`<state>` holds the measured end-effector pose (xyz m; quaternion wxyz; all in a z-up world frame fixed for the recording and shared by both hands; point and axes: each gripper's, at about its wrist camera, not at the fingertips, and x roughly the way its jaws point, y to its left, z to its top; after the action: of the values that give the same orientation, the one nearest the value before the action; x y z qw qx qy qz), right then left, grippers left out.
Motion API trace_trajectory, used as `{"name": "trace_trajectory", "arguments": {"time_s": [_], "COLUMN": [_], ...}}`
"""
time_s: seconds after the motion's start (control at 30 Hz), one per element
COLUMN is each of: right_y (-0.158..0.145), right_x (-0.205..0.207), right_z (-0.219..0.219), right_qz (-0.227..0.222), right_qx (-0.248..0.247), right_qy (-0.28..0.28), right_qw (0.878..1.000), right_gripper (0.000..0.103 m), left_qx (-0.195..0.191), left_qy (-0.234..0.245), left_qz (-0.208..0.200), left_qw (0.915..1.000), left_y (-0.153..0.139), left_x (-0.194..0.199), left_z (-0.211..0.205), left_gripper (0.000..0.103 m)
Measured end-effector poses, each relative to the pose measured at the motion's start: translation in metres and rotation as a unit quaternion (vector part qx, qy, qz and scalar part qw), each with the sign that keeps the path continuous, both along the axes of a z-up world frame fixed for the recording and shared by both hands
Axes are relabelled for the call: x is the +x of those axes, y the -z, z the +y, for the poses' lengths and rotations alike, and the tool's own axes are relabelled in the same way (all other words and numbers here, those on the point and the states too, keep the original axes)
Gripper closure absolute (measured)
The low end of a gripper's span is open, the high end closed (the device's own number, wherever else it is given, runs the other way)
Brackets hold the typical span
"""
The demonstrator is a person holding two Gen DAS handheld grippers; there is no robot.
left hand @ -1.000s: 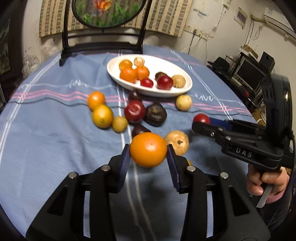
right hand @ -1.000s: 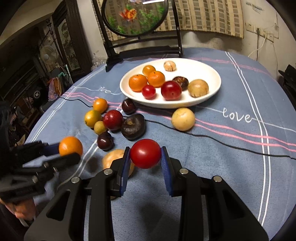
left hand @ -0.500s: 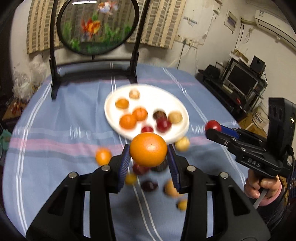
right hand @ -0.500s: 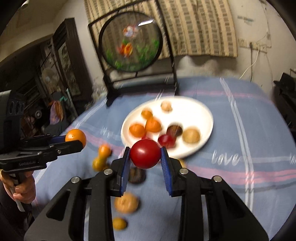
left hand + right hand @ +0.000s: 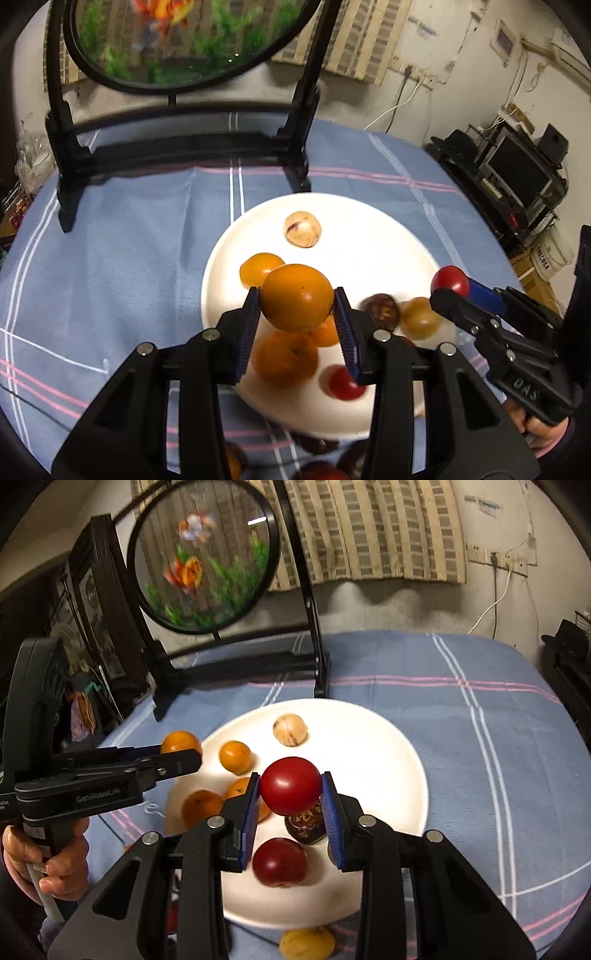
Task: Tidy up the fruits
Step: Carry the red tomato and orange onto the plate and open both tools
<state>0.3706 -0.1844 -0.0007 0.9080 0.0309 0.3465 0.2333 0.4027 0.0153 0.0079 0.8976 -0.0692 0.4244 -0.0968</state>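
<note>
I am mid-carry, one fruit in each hand, both now over the white plate (image 5: 369, 225) where the sorted fruit collects. My left claw (image 5: 297, 317) pinches an orange (image 5: 297, 297) between its blue pads, held in the air above the plate's near left part. My right claw (image 5: 290, 805) pinches a red tomato (image 5: 290, 791), also held in the air, above the plate's middle.

The step in hand looks like delivery. Next, I judge, each claw must lower toward a bare patch and spread to let go gently, since round fruit can roll.

The plate's near half is crowded: small oranges (image 5: 235, 757), a red plum (image 5: 279, 862), a dark fruit (image 5: 380, 309). A tan fruit (image 5: 302, 229) sits alone farther back. The far and right parts of the plate are bare. That is the open room.

Beyond the plate, a black stand (image 5: 184, 151) with a round fish picture rises from the blue-clothed bench (image 5: 498, 738). My two claws hang near each other, so I should keep them apart.
</note>
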Motion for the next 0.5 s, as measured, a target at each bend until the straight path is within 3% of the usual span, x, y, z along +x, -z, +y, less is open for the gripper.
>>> {"name": "trace_trajectory", "arguments": {"time_s": [0.5], "right_y": [0.03], "right_x": [0.02], "right_z": [0.019], "right_qz": [0.008], "right_qx": [-0.028], "right_qy": [-0.008], "right_qw": [1.0], "right_gripper": [0.07], "left_qx": [0.025], "left_qy": [0.001], "left_qz": [0.005], "left_qw": [0.9997], "left_y": [0.031], "left_x": [0.018], "left_z": [-0.005], "left_gripper": [0.062]}}
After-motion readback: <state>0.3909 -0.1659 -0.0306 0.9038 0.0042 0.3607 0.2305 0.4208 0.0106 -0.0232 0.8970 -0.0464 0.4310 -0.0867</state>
